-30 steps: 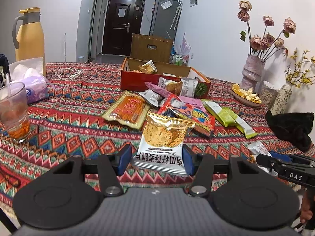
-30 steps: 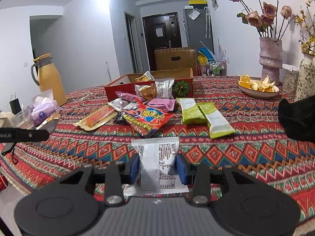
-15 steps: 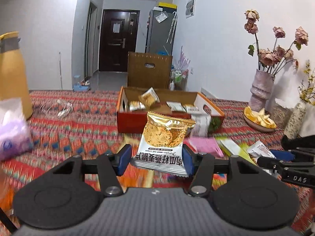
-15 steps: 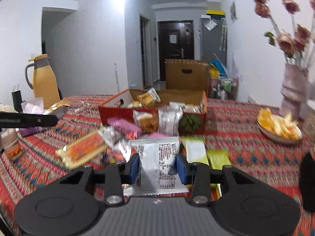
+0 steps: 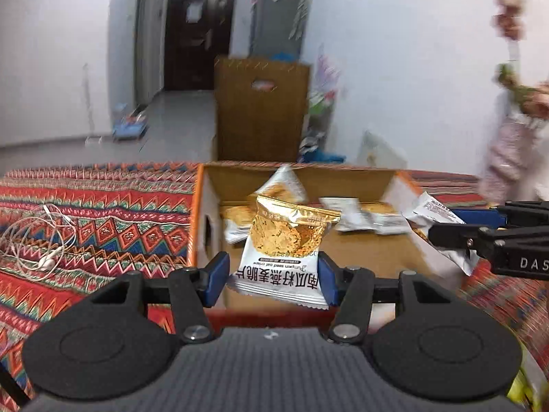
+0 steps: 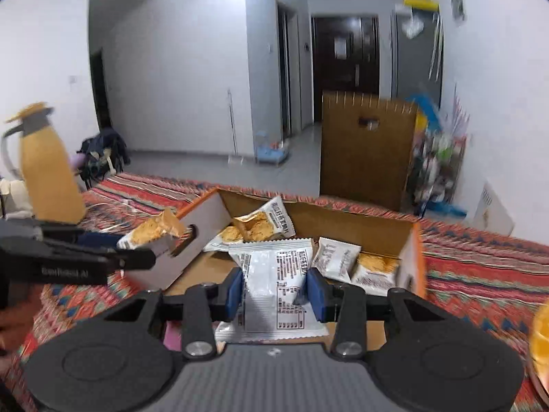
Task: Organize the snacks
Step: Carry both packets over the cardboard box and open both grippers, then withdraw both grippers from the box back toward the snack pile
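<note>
Beyond two held packets (image 5: 286, 240) (image 6: 274, 285), one box (image 5: 370, 261).

Patterned tablecloth (image 5: 103, 213) carries box (image 5: 202, 226), earphones (image 5: 37, 240), jug (image 6: 48, 171)

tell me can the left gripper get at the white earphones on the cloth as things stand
Probably not yet. The left gripper is shut on a gold oat crisp packet over the cardboard box. The earphones lie uncovered off to its left, so only the full jaws hinder it.
</note>
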